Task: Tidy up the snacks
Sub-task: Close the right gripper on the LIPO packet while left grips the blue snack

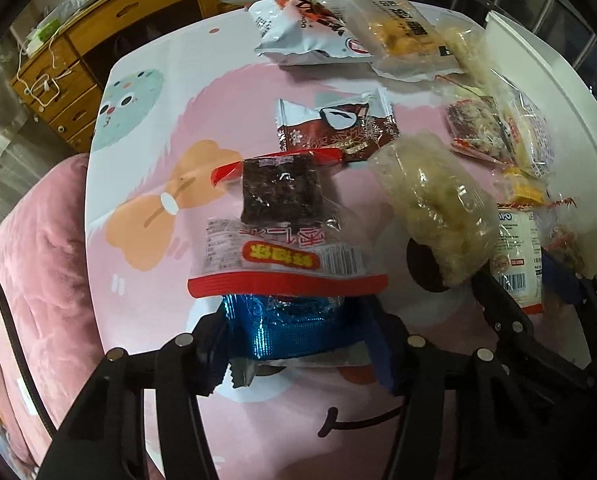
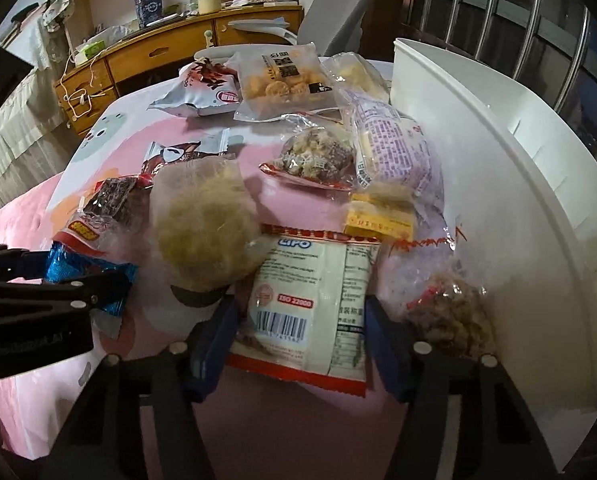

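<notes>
1. The right gripper [image 2: 298, 320] had its blue-padded jaws either side of the big white LIPO biscuit packet with a red edge [image 2: 310, 300]; couldn't tell if the pads were actually pressing yet. Best to squeeze it mid-body and lift straight, since the pale round puffed snack bag [image 2: 206, 224] lay on its corner.
2. The left gripper [image 1: 298, 336] sat narrowed around the small crinkly blue foil packet [image 1: 294, 328], touching both sides, so it looked held. The white plastic bin [image 2: 498, 184] stood just right of the pile.
</notes>
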